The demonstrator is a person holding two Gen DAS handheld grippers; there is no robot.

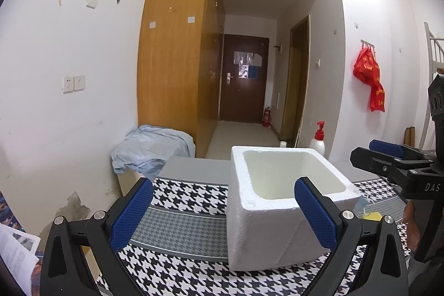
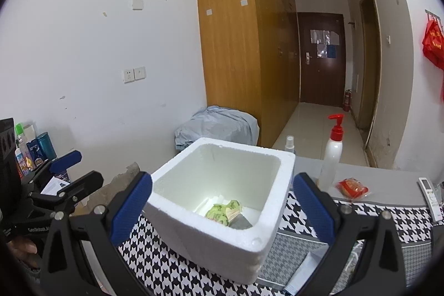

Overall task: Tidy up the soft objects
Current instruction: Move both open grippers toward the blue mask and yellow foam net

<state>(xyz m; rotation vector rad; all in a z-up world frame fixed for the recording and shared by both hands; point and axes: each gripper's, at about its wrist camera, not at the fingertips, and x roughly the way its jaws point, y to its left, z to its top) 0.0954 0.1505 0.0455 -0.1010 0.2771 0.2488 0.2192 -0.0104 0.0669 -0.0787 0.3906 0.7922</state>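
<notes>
Soft stuff is sitting at the bottom of the white foam box point(image 2: 222, 201): a green printed packet point(image 2: 223, 211), something white point(image 2: 208, 204) behind it and a grey piece point(image 2: 241, 224) toward the lower right corner, all low in the centre of the right wrist view.

Right gripper point(image 2: 222, 208) has its jaws spread wide and holds nothing, blue pads sitting either side of the box's near edge, so the pile shows right between them but down inside the box. Left gripper point(image 1: 223, 212) is wide open too, also holding nothing, with the box in the lower centre-right of its frame, right pad overlapping the box's near corner. From that side you can't see the contents.

Box sits on a houndstooth cloth point(image 2: 166, 262). Just past it, right of centre, a white pump bottle point(image 2: 331, 154) with a red top and a small clear spray bottle point(image 2: 290, 143). A red snack packet point(image 2: 352, 187) lies further right, a remote point(image 2: 430, 197) at the right edge.

Further back: a pale blue bundle point(image 2: 219, 126), a wooden wardrobe point(image 2: 230, 46), and a dark door point(image 2: 319, 57) at the end of the hallway.
</notes>
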